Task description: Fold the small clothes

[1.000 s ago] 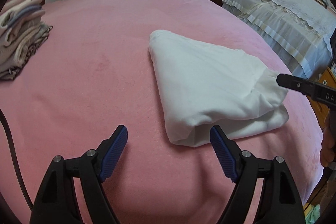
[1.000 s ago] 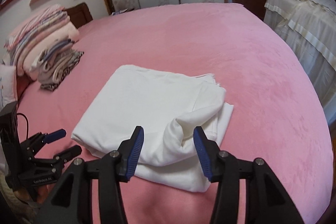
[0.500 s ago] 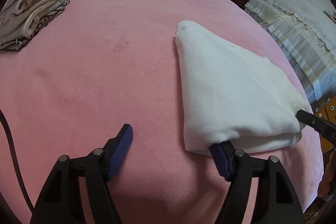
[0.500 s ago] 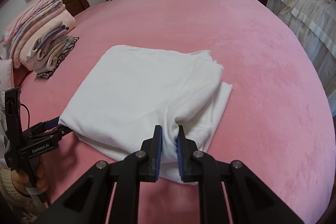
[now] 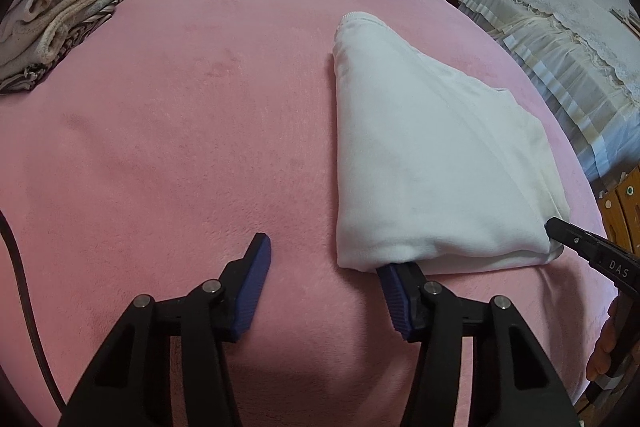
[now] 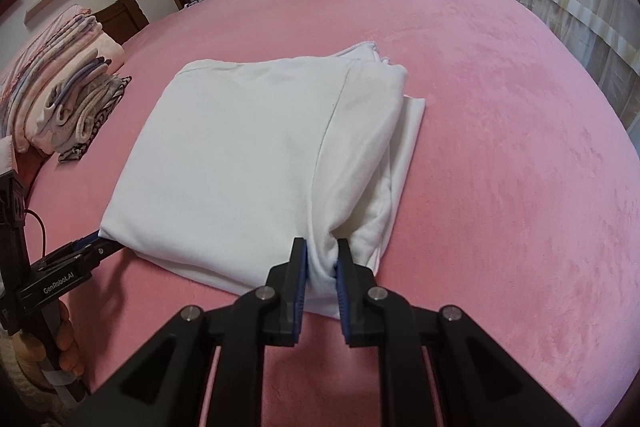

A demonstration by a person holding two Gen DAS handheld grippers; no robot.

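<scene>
White garment (image 6: 248,155), one, lies mid-frame on my pink bed (image 6: 500,107). My right gripper (image 6: 322,267) pinches its corner. My left gripper (image 5: 324,287) is closing, unclamped, one finger under its edge.

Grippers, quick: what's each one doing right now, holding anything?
Left gripper: jaws closing, one finger under the near corner of the white garment, not pinched yet.
Right gripper: shut on the white garment's other near corner.

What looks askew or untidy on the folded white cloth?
The cloth is not squared: on its right side a lower layer sticks out past the top fold, and the far corner is ragged. The right claw bunches the near corner.
</scene>
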